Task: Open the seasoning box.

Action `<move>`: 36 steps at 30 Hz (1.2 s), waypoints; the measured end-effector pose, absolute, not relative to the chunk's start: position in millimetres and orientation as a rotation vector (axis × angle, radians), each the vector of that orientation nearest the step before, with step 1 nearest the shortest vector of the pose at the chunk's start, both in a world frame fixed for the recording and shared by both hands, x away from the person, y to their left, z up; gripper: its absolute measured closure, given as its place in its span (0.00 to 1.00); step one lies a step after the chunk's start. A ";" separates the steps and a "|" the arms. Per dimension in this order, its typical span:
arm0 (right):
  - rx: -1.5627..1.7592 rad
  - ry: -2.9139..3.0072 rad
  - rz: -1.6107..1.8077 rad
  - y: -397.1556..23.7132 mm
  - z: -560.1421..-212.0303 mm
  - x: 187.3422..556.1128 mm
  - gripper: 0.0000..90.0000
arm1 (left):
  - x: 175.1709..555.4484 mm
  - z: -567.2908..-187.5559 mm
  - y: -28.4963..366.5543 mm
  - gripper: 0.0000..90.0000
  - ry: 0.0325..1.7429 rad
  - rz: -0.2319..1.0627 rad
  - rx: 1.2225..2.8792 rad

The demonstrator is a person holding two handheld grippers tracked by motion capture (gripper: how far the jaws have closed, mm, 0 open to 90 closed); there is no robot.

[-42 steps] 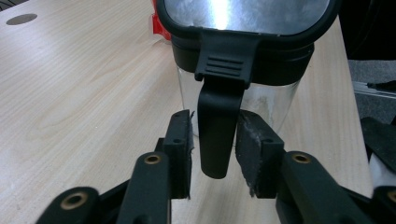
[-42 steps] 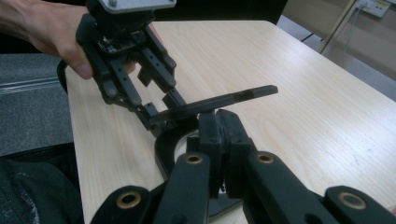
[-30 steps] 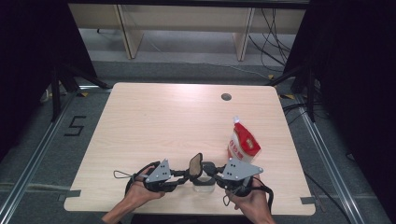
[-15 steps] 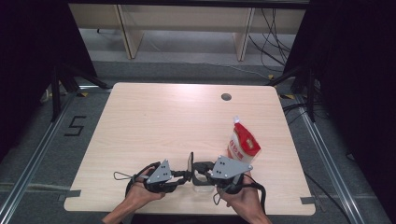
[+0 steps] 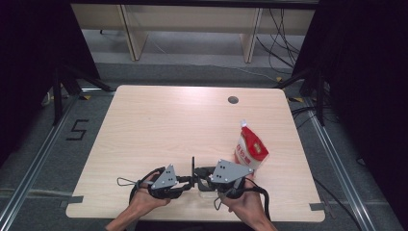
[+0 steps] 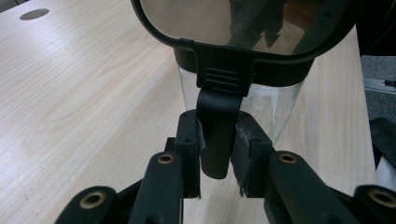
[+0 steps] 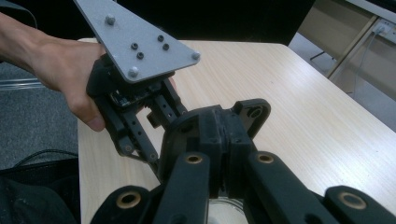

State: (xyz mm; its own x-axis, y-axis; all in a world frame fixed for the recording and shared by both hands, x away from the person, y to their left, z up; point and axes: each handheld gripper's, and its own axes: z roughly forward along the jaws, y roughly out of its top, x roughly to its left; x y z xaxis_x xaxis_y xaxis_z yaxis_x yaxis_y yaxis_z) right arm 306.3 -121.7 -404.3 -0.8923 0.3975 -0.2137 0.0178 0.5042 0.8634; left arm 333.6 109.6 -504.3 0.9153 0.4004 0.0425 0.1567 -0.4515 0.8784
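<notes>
A clear container (image 6: pixel 275 107) stands near the table's front edge, and its black-framed lid (image 6: pixel 243 28) with a tinted window is swung upright. My left gripper (image 6: pixel 218 144) is shut on the lid's black latch tab (image 6: pixel 217 126). In the high view the lid (image 5: pixel 193 166) shows edge-on between my left gripper (image 5: pixel 185 182) and my right gripper (image 5: pixel 204 177). My right gripper (image 7: pixel 223 135) is shut on a black rim piece of the container, and the clear container (image 7: pixel 224 210) shows just below its jaws. The left gripper (image 7: pixel 135 93) faces it closely.
A red and white pouch (image 5: pixel 251 149) stands upright just right of my right hand. The light wooden table (image 5: pixel 159 120) has a cable hole (image 5: pixel 233 100) at the back right. Dark floor and shelving surround the table.
My right gripper has moved left, close against the left gripper. The lid has swung from showing its face to standing edge-on and upright. The left hand has stayed put.
</notes>
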 end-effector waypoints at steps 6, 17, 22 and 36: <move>0.379 2.357 1.355 -126.4 -408.1 307.4 0.93 | 333.9 -504.8 110.1 0.81 0.414 0.271 2.037; 0.557 2.288 1.355 -174.3 -425.2 302.5 0.64 | 330.9 -504.8 118.1 0.54 0.485 0.211 2.028; 0.692 2.265 1.348 -200.8 -437.1 294.7 0.52 | 327.9 -502.2 126.8 0.47 0.536 0.202 2.030; 0.864 2.254 1.262 -234.3 -455.9 282.4 0.44 | 319.7 -500.9 134.5 0.31 0.598 0.198 2.025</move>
State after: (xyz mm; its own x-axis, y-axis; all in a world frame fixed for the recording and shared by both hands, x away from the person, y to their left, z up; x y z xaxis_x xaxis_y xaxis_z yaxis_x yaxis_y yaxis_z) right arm 282.4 -234.3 -455.9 -0.7214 0.6903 -0.0542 0.3148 0.3966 0.8623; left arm 319.7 134.5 -500.9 0.8657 0.4895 -0.1048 0.3303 -0.4012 0.8544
